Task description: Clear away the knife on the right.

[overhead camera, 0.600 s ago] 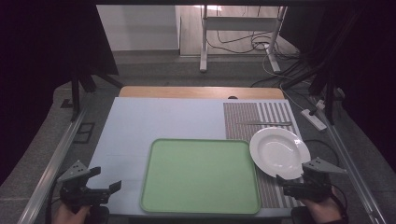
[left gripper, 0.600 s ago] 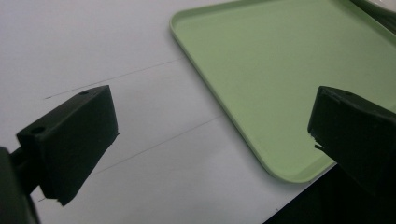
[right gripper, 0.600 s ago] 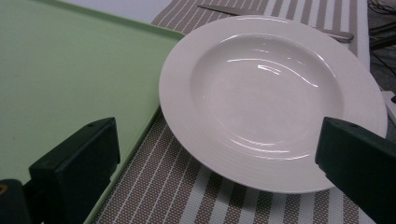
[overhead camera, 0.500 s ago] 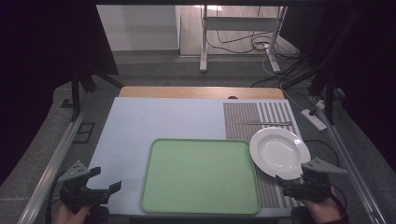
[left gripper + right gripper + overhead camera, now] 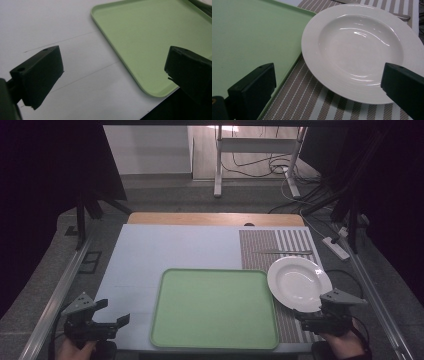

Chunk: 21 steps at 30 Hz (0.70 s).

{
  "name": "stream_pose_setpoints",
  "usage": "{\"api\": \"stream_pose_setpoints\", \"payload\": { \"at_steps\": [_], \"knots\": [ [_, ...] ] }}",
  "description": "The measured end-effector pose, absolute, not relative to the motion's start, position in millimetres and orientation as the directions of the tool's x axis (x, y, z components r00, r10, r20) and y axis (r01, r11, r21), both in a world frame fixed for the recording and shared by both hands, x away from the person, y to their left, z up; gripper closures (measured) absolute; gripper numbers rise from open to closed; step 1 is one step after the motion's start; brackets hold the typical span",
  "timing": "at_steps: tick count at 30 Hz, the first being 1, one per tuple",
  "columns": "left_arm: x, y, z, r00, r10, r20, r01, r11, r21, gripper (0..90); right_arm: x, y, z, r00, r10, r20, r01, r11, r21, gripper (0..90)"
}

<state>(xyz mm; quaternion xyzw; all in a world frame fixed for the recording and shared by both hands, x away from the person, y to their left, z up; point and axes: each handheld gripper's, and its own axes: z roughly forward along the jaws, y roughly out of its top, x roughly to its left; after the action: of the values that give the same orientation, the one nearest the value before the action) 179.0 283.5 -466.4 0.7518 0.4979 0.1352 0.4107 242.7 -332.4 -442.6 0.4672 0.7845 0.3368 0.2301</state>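
An empty green tray (image 5: 215, 307) lies at the front middle of the white table top (image 5: 175, 250). To its right, a white deep plate (image 5: 299, 282) rests on a brown striped placemat (image 5: 277, 245), its left rim touching or overlapping the tray's right edge. My left gripper (image 5: 114, 313) hovers open at the table's front left, left of the tray (image 5: 155, 37), with nothing between its fingers. My right gripper (image 5: 301, 319) is open just in front of the plate (image 5: 362, 50), over the placemat (image 5: 312, 100), and holds nothing.
A metal utensil (image 5: 282, 252) lies across the placemat behind the plate, and its tip (image 5: 402, 16) shows in the right gripper view. A wooden strip (image 5: 215, 218) borders the table's far edge. Cables and a stand's legs are on the floor beyond.
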Motion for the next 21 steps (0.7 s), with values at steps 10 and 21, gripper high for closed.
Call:
{"api": "stream_pose_setpoints", "payload": {
  "at_steps": [10,21],
  "knots": [
    [178.5,282.9,-466.3,0.467,0.862,-0.198,0.635,-0.172,0.753,2.1,243.3,-331.1,-442.6,-0.471,0.881,-0.049,0.576,0.349,0.739,0.9],
    [178.8,282.4,-466.3,0.466,0.863,-0.196,0.638,-0.174,0.75,2.1,249.0,-328.1,-437.4,-0.483,0.873,-0.073,0.538,0.362,0.761,0.9]
  ]
}}
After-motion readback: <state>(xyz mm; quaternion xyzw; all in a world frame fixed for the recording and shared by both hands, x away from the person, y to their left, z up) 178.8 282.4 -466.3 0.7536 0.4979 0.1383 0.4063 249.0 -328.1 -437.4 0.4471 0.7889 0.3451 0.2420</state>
